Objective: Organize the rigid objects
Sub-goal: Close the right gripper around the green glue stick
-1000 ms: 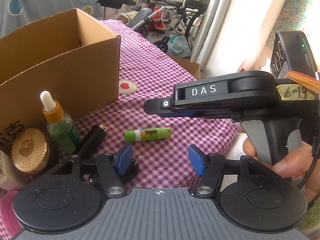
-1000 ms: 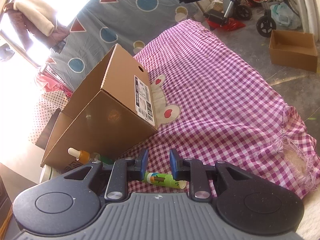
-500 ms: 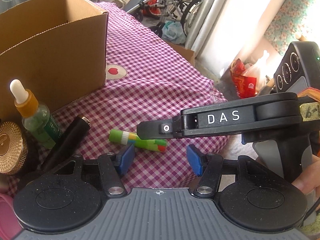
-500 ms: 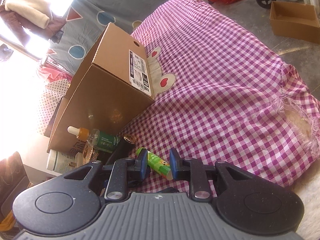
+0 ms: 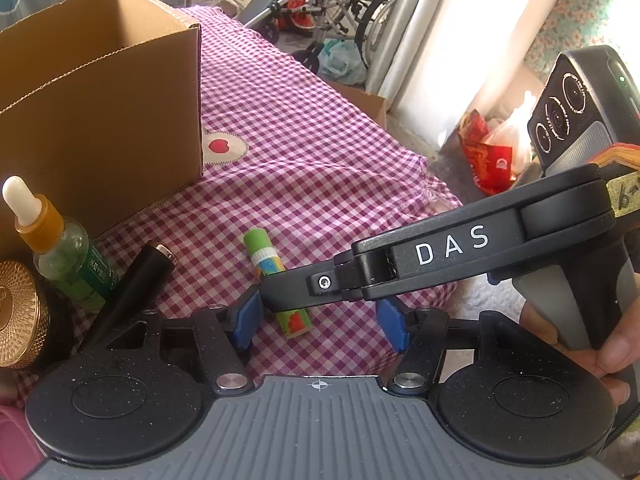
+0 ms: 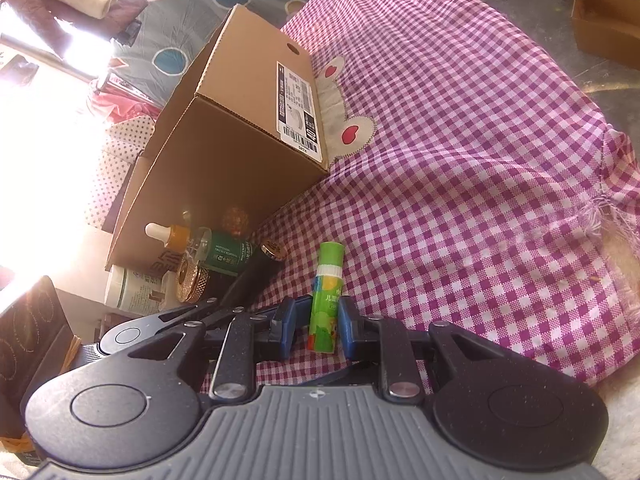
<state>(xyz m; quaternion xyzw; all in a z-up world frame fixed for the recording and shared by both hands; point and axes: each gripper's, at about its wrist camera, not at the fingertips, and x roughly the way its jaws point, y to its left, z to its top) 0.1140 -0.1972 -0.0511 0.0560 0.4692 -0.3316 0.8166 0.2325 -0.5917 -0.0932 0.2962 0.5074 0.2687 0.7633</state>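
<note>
A green tube (image 6: pixel 326 296) with a white band sits between the blue pads of my right gripper (image 6: pixel 316 328), which is shut on its lower half. Its green cap points away toward the cardboard box (image 6: pixel 240 160). In the left wrist view the same tube (image 5: pixel 276 280) rests low over the checked cloth, with the right gripper's black finger (image 5: pixel 304 288) across it. My left gripper (image 5: pixel 320 324) hovers just behind the tube. Its jaws are opening, and the pads (image 5: pixel 246 320) touch nothing.
A dropper bottle (image 5: pixel 68 264), a black tube (image 5: pixel 132 292) and a gold-lidded jar (image 5: pixel 16 320) stand by the box's front wall. A white jar (image 6: pixel 132 288) sits beside them. The purple checked cloth (image 6: pixel 480 160) drops off at the right. Wheelchairs stand beyond.
The right gripper tipped down over the green tube, which turned from lying across the view to pointing away. The left gripper came closer and lower behind it.
</note>
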